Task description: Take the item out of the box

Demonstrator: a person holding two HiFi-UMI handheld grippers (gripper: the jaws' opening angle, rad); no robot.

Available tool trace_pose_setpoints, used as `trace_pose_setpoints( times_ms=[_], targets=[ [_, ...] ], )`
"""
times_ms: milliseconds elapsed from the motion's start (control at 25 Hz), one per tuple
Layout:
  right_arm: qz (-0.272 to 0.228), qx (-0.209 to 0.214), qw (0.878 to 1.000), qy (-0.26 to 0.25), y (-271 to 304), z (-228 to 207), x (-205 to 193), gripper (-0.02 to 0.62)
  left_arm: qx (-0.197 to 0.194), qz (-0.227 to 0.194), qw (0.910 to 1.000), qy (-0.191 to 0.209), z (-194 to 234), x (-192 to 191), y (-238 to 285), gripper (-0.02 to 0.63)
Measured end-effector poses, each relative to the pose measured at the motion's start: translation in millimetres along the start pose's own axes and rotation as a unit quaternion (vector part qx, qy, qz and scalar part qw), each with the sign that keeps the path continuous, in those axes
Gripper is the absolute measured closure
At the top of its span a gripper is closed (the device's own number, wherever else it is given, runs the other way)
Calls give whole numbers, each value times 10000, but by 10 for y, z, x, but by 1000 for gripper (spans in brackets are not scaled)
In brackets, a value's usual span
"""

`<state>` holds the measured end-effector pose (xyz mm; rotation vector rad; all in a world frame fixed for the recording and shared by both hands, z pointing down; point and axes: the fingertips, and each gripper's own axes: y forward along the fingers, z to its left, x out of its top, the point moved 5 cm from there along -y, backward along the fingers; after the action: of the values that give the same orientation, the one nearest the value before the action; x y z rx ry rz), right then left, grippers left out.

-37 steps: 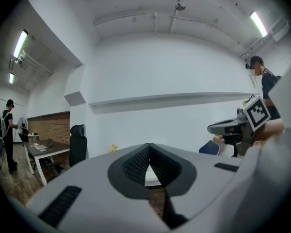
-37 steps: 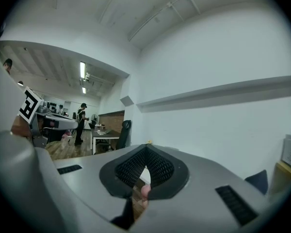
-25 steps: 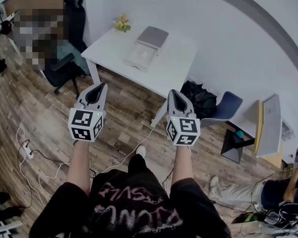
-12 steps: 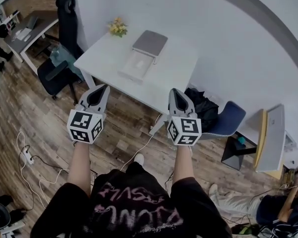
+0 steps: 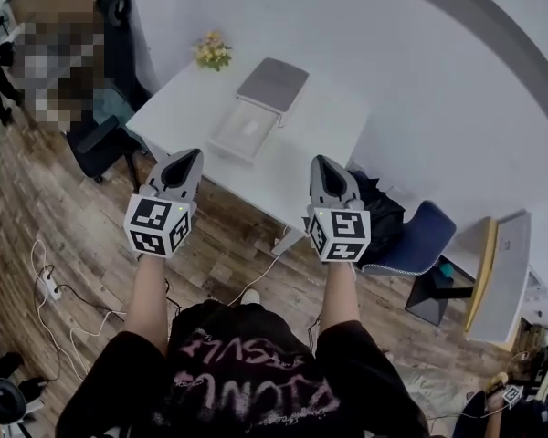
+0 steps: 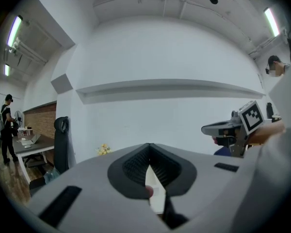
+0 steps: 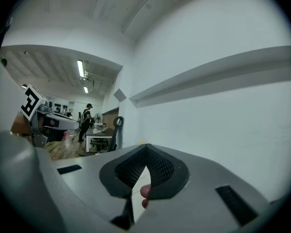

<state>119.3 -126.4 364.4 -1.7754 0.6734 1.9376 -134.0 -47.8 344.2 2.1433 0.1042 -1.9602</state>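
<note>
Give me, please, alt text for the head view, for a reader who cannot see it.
Seen from above, a person holds the left gripper and the right gripper, both shut and empty, out toward a white table ahead. On the table are an open box and yellow flowers; the floor is wood.

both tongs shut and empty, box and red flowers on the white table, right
No: the flowers are yellow, not red, as the head view shows. The left tongs and right tongs are shut and empty; the box sits on the white table.
</note>
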Motion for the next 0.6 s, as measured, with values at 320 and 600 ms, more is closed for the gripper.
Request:
trace_pose_setpoints(
  times_ms=[320, 600],
  targets=[
    [-124, 100, 9998, 89, 186, -94, -4, 586, -92, -38, 9999, 78, -18, 36, 153, 603],
    [-35, 110, 9998, 167, 337, -120, -53, 586, -231, -63, 9997, -4, 53, 29, 308, 603]
  ],
)
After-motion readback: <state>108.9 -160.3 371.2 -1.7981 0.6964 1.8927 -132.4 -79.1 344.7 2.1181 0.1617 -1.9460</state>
